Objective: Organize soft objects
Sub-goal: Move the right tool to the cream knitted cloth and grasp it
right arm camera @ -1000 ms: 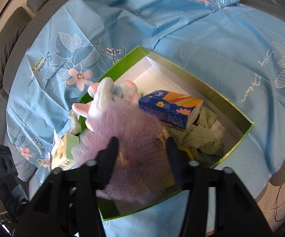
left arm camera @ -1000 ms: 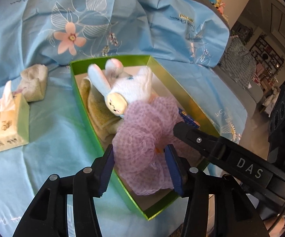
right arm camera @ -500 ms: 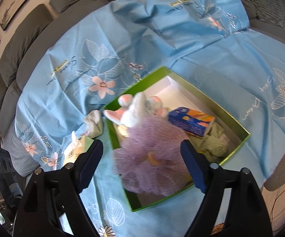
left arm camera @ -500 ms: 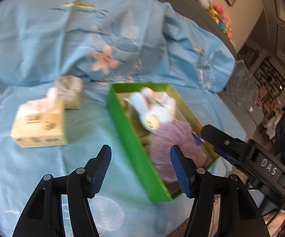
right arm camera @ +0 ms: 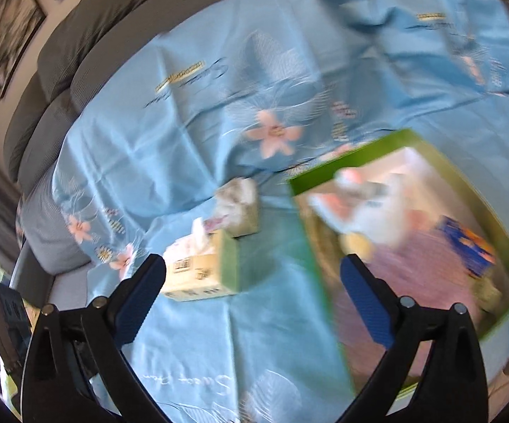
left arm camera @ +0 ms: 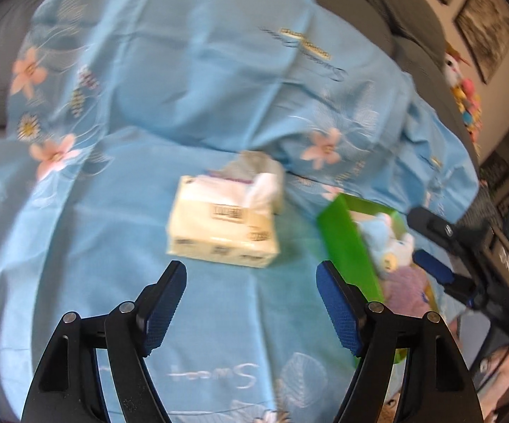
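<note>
Blue patterned cloth (left arm camera: pixel 191 112), printed with pink flowers, covers the sofa and serves as your work surface, so every soft thing lies on it in plain reach. Your left gripper (left arm camera: pixel 250 299) points down at the cloth with its blue-padded jaws opening and nothing between them; the cream soft pack of tissues (left arm camera: pixel 222 225) lies just beyond its fingertips, untouched. Behind that pack sits a small crumpled pale cloth bundle (left arm camera: pixel 258 160), close against it. These two are the things not yet put away. To the right stands the green cardboard box (left arm camera: pixel 346 243), its walls keeping the gathered items together: a white plush bunny (left arm camera: pixel 392 243) and a lilac mesh bath sponge (left arm camera: pixel 409 289) lie inside. Your right gripper (right arm camera: pixel 254 292) also points down with its jaws opening very wide and empty; it hangs over the near edge of the box, one finger over the cloth and one over the sponge. From that view a blue tissue packet (right arm camera: pixel 466 246) shows deeper in the box, though blur hides detail. Judging by the aim of the left gripper, the tissue pack is likely the next thing to fetch, and its soft sides will probably give under a squeeze.
</note>
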